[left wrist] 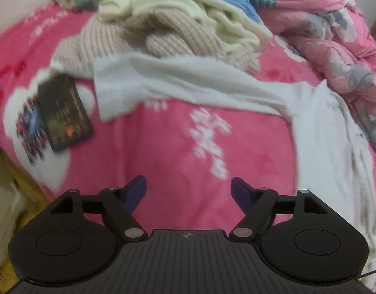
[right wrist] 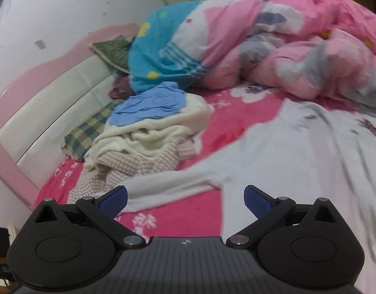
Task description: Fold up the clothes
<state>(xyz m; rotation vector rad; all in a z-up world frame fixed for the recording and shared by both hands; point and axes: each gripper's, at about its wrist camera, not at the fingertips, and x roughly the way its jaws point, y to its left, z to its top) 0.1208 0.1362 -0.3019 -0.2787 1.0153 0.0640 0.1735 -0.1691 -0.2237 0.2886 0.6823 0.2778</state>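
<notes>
A white long-sleeved top (left wrist: 330, 132) lies spread on the pink bed sheet (left wrist: 163, 161), one sleeve (left wrist: 188, 83) stretched out to the left. My left gripper (left wrist: 189, 183) hovers open over bare pink sheet, nearer than that sleeve, with nothing between its purple pads. In the right wrist view the white top (right wrist: 298, 152) fills the right side and its sleeve (right wrist: 168, 183) runs left just beyond the fingers. My right gripper (right wrist: 186, 192) is wide open and empty above the sleeve and sheet.
A pile of clothes (left wrist: 178, 24) sits behind the sleeve: beige knit, cream, blue and plaid pieces (right wrist: 143, 132). A black card (left wrist: 65, 115) lies on the sheet at left. A crumpled pink quilt (right wrist: 298, 41) is at the back right, and a pink-and-white headboard (right wrist: 53, 112) at left.
</notes>
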